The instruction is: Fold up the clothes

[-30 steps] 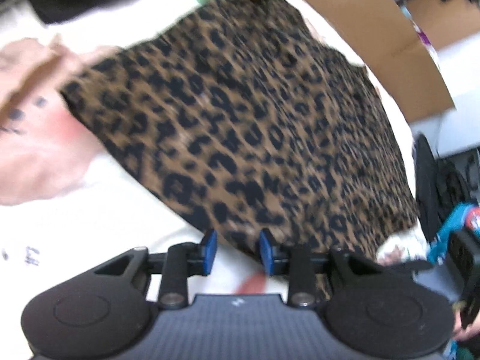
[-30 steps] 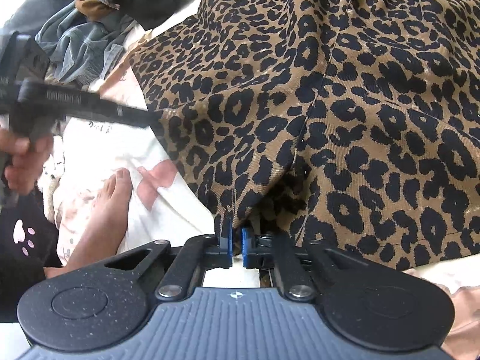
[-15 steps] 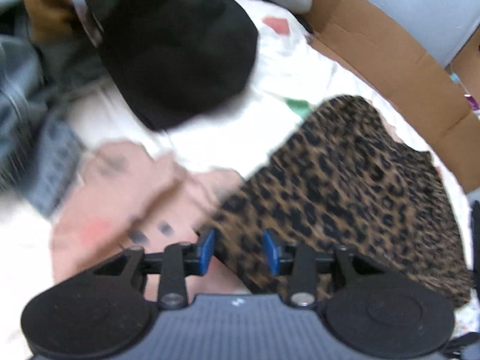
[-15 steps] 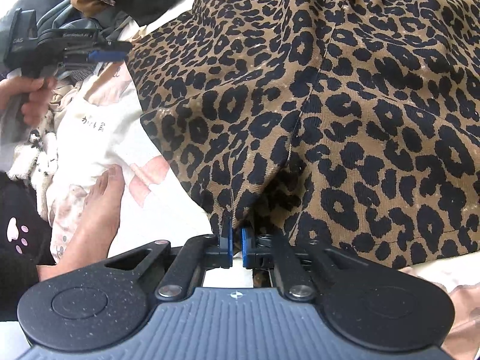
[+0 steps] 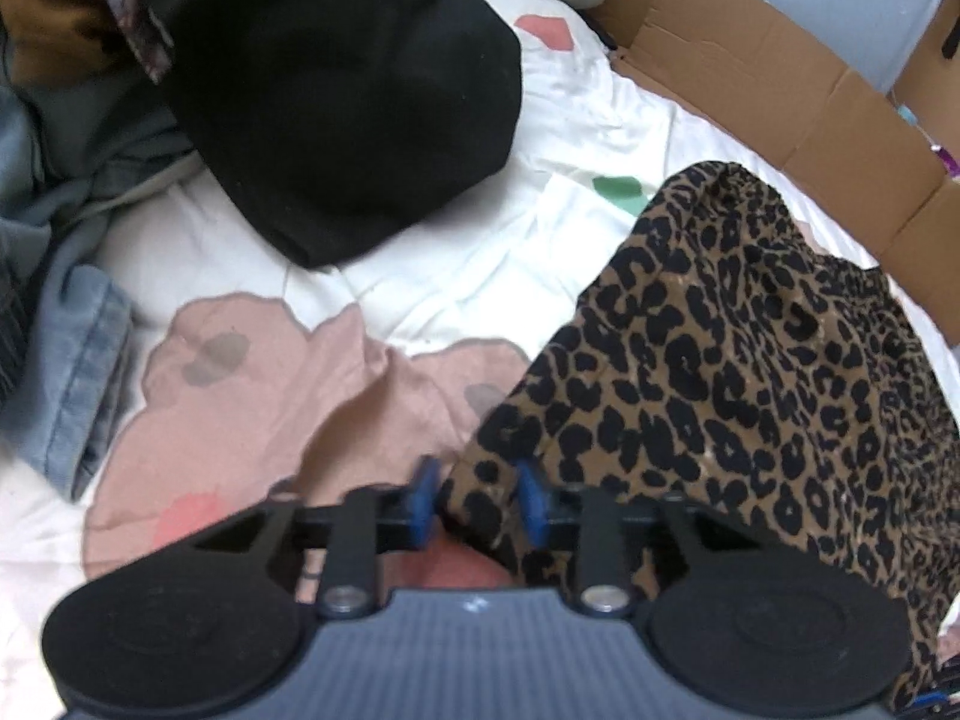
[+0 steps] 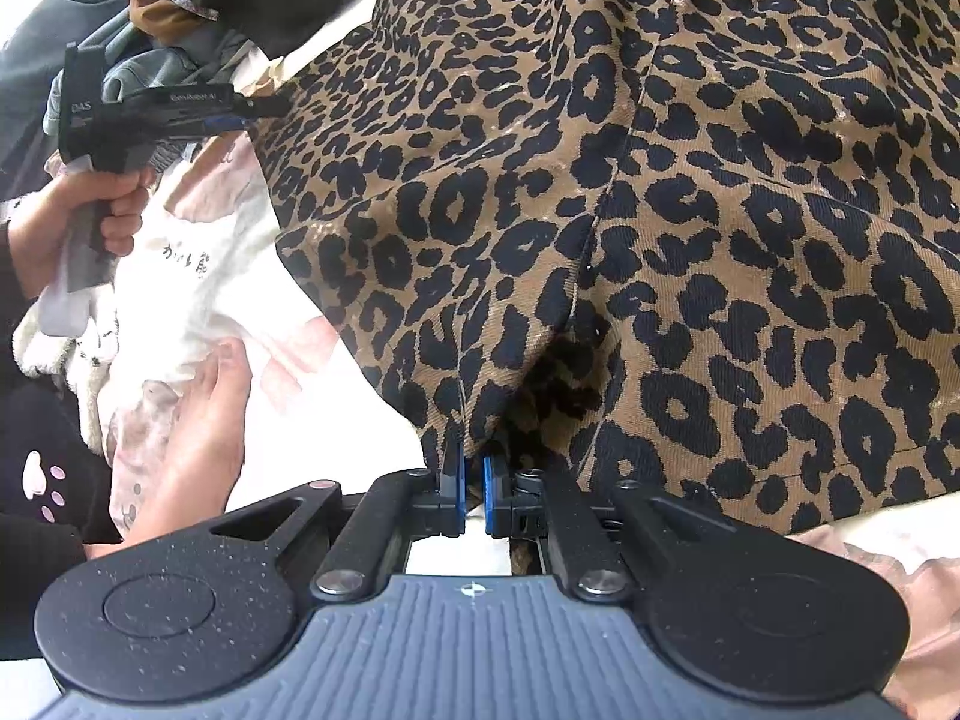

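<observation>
A leopard-print garment (image 5: 750, 390) lies spread on a white bed sheet (image 5: 480, 252) with pink patches. My left gripper (image 5: 478, 501) is open, and a corner of the garment's edge sits between its blue pads. In the right wrist view the garment (image 6: 660, 210) fills most of the frame. My right gripper (image 6: 474, 480) is shut on its near hem, which bunches up at the pads. That view also shows the left gripper (image 6: 264, 108) at the garment's far left edge, held by a hand (image 6: 102, 210).
A black garment (image 5: 336, 90) and denim (image 5: 78, 372) lie in a heap at the back left. A cardboard box (image 5: 780, 78) borders the bed on the right. A person's bare foot (image 6: 204, 420) rests on the sheet left of my right gripper.
The left gripper swung away from the middle of the garment's edge to its corner, which now lies between the open pads. The right gripper kept its hold on the hem.
</observation>
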A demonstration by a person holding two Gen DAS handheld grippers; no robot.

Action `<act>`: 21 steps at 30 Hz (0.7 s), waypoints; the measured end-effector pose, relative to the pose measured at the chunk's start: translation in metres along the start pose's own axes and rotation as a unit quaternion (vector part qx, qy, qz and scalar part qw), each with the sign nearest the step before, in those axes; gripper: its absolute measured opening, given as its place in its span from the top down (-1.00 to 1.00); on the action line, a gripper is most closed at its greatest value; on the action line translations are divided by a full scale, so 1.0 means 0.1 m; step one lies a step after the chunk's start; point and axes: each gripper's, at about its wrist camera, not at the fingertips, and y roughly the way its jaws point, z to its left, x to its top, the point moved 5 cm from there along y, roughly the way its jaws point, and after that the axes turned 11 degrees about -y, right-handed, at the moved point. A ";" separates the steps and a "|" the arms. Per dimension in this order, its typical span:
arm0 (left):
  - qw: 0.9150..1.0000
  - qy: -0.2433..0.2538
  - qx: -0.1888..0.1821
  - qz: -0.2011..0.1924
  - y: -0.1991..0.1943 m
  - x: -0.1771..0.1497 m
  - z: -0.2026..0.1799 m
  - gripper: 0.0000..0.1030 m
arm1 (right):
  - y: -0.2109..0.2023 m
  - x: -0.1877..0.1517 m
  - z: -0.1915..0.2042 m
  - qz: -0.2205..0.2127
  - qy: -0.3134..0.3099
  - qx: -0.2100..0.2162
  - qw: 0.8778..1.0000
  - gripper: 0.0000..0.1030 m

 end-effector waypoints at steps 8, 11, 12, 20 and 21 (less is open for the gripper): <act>1.000 -0.006 -0.006 -0.025 -0.30 0.13 0.03 0.94 | -0.06 0.01 -0.06 -0.015 0.048 0.046 0.998 0.96; 1.000 -0.009 -0.003 -0.025 -0.32 0.14 0.05 0.94 | -0.07 0.00 -0.08 -0.016 0.064 0.060 0.996 0.96; 1.000 -0.009 0.000 -0.023 -0.30 0.13 0.06 0.94 | -0.08 0.00 -0.08 -0.015 0.062 0.058 0.996 0.96; 0.999 -0.014 0.034 -0.002 -0.04 0.06 0.15 0.76 | -0.16 0.00 -0.07 -0.008 0.041 0.038 0.998 0.88; 0.999 -0.019 0.036 -0.004 -0.06 0.08 0.15 0.74 | -0.17 0.00 -0.07 -0.007 0.038 0.035 0.999 0.82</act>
